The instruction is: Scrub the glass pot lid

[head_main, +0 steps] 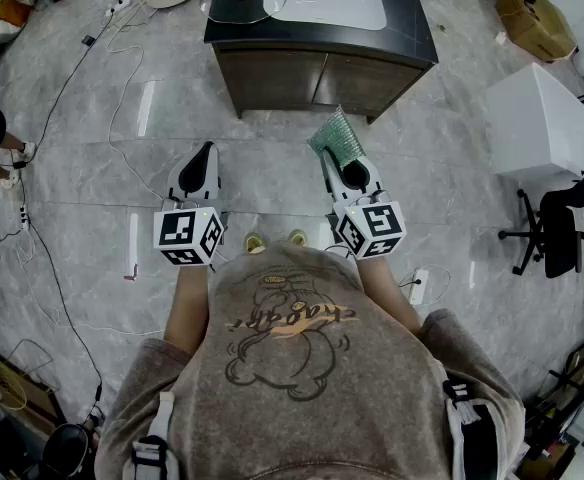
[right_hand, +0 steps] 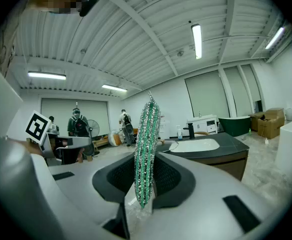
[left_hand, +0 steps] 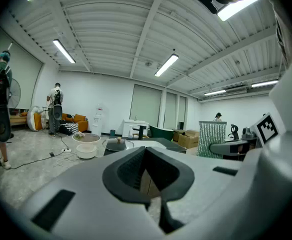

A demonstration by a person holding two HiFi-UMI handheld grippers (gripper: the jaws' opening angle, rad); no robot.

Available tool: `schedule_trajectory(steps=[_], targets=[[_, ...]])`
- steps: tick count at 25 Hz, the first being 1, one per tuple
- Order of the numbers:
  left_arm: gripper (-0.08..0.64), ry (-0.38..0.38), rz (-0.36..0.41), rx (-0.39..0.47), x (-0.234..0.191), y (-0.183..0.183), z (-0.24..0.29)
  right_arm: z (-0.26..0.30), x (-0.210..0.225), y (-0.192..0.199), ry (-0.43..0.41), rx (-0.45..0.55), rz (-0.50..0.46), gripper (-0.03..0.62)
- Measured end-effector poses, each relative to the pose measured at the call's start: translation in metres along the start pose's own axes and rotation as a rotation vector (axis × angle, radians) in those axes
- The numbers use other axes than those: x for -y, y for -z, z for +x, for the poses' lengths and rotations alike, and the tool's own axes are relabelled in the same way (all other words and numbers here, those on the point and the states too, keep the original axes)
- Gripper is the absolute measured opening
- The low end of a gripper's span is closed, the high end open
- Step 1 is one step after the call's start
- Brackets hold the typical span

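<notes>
Right tool (right_hand: 144,180) grips green scrubber (right_hand: 147,144); left tool (left_hand: 147,170) closed; shirt lettering (head_main: 294,318) unreadable.

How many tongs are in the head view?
2. Left tongs are at the picture's left, shut and empty. Right tongs are at the right, shut on the green scrub pad. None seem to be hidden.

Overhead; two low, facing vanity (head_main: 408,30)
</notes>
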State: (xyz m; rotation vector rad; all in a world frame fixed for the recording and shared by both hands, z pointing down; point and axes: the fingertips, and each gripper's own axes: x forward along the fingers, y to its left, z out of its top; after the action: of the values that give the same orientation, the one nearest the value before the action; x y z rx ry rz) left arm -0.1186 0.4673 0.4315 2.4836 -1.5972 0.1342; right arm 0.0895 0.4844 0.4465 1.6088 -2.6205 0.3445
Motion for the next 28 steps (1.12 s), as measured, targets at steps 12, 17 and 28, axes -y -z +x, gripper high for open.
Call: schedule_trajectory(steps=[12,17,28], targets=[[0.009,0.051,0.006,-0.018,-0.024,0.002,-0.002,0.008,-0.019,0.006,0.052,0.013,0.057,0.092],[0.009,0.08,-0.01,-0.012,-0.037,0.007,0.004,0.016,-0.025,0.009,0.079,0.027,0.068,0.093],[0.009,0.108,-0.015,-0.017,-0.063,0.008,0.038,0.059,-0.012,0.013,0.102,0.031,0.086,0.092]])
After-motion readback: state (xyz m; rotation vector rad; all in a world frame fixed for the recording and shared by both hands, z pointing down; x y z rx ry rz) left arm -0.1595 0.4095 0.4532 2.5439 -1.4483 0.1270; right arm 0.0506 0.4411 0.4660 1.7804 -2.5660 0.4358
